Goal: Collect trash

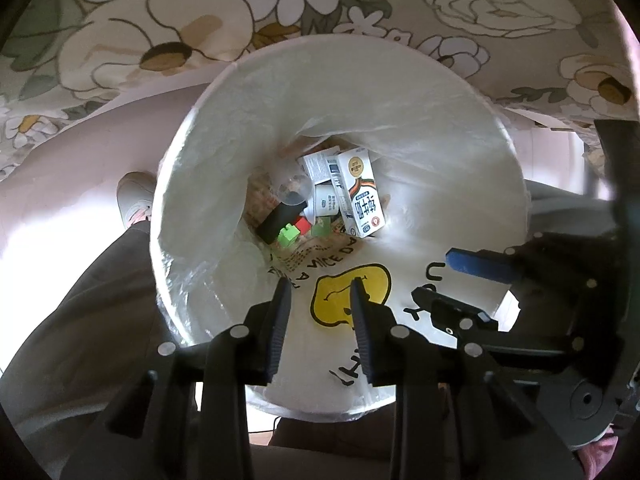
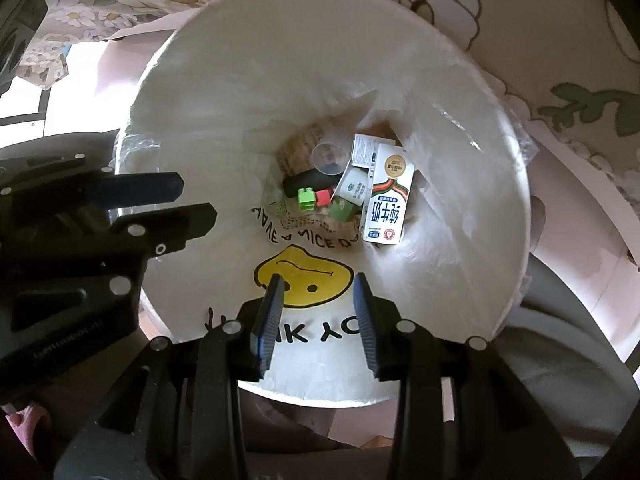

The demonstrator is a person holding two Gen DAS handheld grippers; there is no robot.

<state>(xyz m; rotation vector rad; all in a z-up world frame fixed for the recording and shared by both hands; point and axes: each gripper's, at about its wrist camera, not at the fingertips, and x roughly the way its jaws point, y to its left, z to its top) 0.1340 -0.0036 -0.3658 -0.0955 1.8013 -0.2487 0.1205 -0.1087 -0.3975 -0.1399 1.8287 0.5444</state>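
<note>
A round white trash bin (image 1: 180, 184) (image 2: 480, 92) lined with a plastic bag printed with a yellow duck face (image 1: 340, 296) (image 2: 300, 276) fills both views from above. At its bottom lie a milk carton (image 1: 362, 196) (image 2: 388, 200), a second white carton (image 1: 316, 164), a black object (image 1: 280, 216) (image 2: 308, 180), green and red blocks (image 1: 289, 234) (image 2: 306, 199) and a clear cup (image 2: 328, 158). My left gripper (image 1: 320, 308) and my right gripper (image 2: 318, 304) are both open and empty, above the bin's near rim. Each shows in the other's view, the right gripper (image 1: 452, 280) and the left gripper (image 2: 192, 196).
A floral tablecloth (image 1: 160, 20) (image 2: 560, 20) hangs behind the bin. The person's trouser leg (image 1: 80, 320) and shoe (image 1: 134, 200) are at the left. A grey chair seat (image 2: 568, 344) is at the right of the bin.
</note>
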